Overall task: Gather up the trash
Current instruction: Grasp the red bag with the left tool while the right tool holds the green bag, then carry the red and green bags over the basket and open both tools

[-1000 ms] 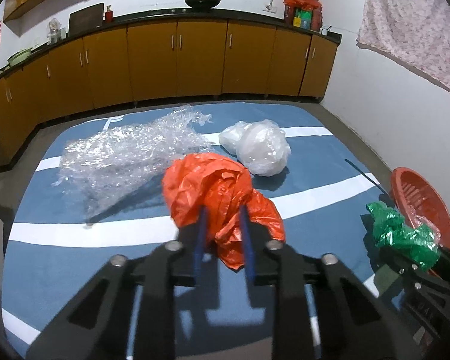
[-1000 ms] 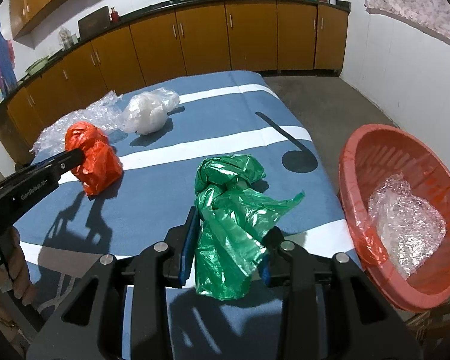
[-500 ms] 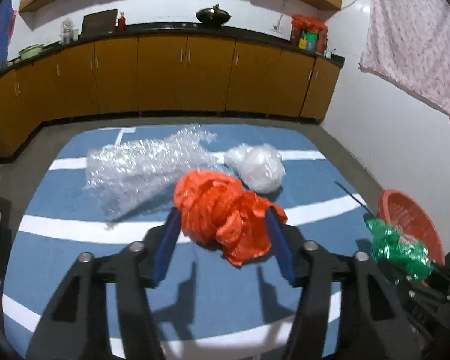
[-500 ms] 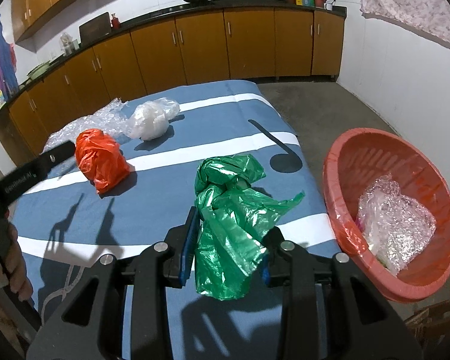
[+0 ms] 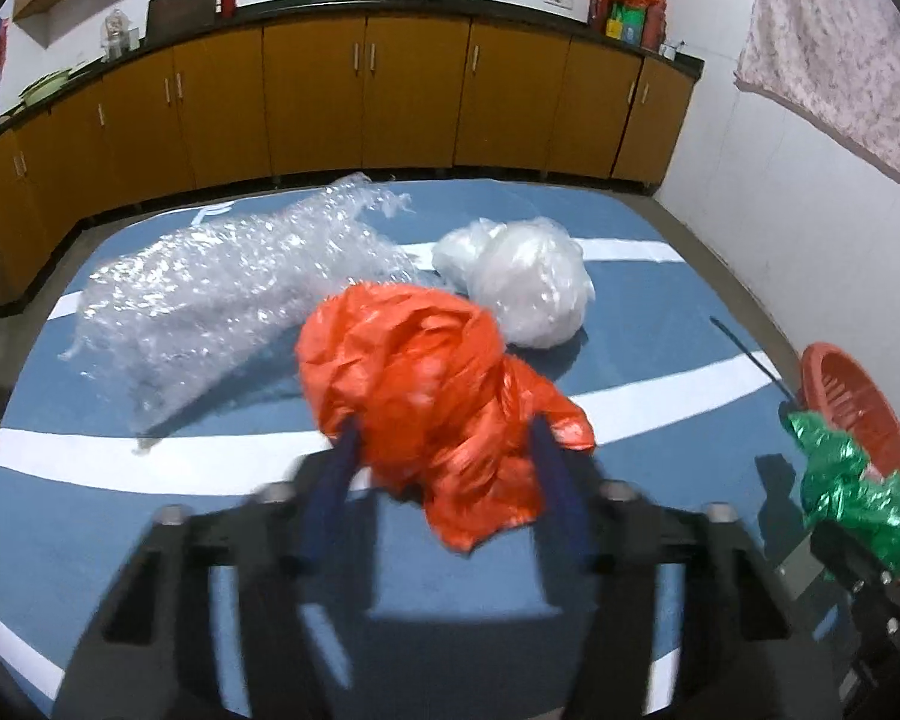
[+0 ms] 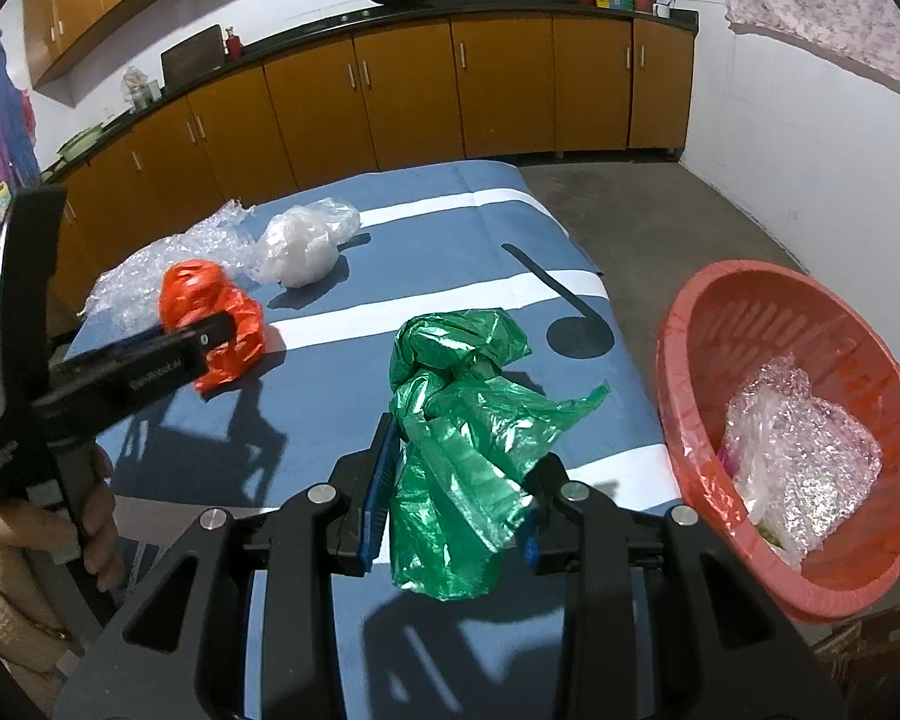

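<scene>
My left gripper [image 5: 444, 450] is open, its blue pads on either side of a crumpled orange plastic bag [image 5: 426, 384] that lies on the blue striped table [image 5: 150, 492]. The orange bag also shows in the right wrist view [image 6: 210, 312]. My right gripper [image 6: 462, 480] is shut on a green plastic bag [image 6: 468, 438] and holds it above the table's right edge, beside a red basket [image 6: 720, 300] that holds clear plastic wrap [image 6: 798, 456]. The green bag also shows in the left wrist view [image 5: 852, 492].
A sheet of bubble wrap [image 5: 222, 288] and a white plastic bag [image 5: 522, 282] lie behind the orange bag. Orange cabinets [image 5: 360, 108] line the far wall. A concrete floor [image 6: 660, 210] lies right of the table. A cloth [image 5: 840, 54] hangs on the right wall.
My left gripper let go of the orange bag, opened wide, then moved in around it again. My right gripper keeps the green bag and has shifted slightly toward the basket.
</scene>
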The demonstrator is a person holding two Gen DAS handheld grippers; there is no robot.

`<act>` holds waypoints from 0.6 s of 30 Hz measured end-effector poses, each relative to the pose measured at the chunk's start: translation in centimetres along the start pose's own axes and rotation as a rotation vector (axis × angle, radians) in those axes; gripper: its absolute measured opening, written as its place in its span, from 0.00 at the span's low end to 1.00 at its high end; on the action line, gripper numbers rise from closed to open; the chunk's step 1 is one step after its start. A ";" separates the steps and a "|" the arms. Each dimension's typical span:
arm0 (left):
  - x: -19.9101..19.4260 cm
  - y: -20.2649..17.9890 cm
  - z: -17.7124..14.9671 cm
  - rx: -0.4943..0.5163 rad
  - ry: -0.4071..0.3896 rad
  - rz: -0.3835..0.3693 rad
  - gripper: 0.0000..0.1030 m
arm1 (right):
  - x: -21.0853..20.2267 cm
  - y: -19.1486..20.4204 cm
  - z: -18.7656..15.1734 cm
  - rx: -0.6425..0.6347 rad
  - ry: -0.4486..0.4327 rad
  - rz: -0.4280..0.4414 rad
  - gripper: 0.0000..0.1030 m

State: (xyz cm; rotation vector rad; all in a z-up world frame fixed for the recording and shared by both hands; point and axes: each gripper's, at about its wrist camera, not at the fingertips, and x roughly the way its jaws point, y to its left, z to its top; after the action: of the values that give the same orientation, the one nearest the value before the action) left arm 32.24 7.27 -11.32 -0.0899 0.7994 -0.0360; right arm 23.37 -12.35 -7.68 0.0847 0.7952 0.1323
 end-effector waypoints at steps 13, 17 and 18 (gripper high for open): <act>-4.2 0.0 -0.3 0.003 -0.070 -0.037 0.19 | -2.2 -0.6 0.2 0.013 -0.045 -0.006 0.34; -5.6 -0.7 -0.4 0.026 -0.090 -0.044 0.09 | -2.8 -0.9 0.2 0.023 -0.054 -0.008 0.33; -5.7 -0.7 -0.4 0.027 -0.089 -0.046 0.08 | -3.0 -0.9 0.1 0.024 -0.057 -0.008 0.33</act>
State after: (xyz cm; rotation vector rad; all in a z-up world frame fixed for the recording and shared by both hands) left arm 27.93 6.90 -7.46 -0.0839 0.7080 -0.0862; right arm 21.41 -13.68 -5.59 0.1073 0.7402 0.1128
